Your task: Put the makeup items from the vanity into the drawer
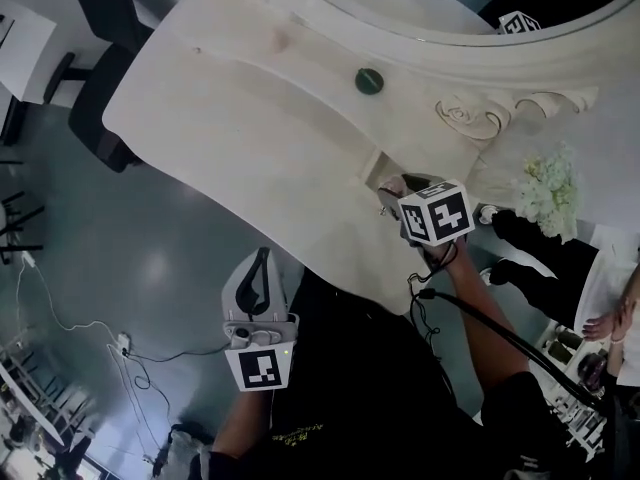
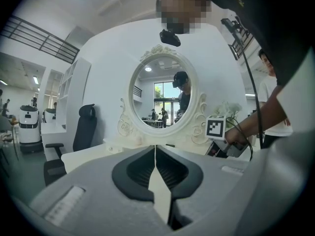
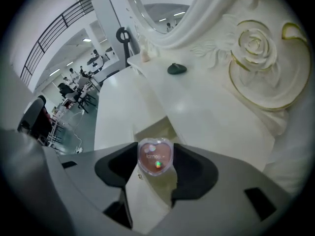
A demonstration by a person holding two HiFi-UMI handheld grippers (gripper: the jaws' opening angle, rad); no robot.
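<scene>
Pink heart-shaped clear plastic compact (image 3: 155, 157), cream-white vanity surface (image 1: 230, 118), dark green round makeup item (image 1: 369, 81), grey right hand-held gripper (image 3: 156, 173) with black pads (image 3: 115, 167).

compact (image 3: 155, 157) near drawer (image 3: 149, 130), round item (image 3: 177, 69) on vanity (image 3: 202, 109)

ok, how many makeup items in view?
2: a heart-shaped compact in the right hand-held gripper, a dark round one on the vanity top. Others may be hidden.

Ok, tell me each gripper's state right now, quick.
Left gripper: shut, nothing between its jaws.
Right gripper: shut on a pink heart-shaped compact.
</scene>
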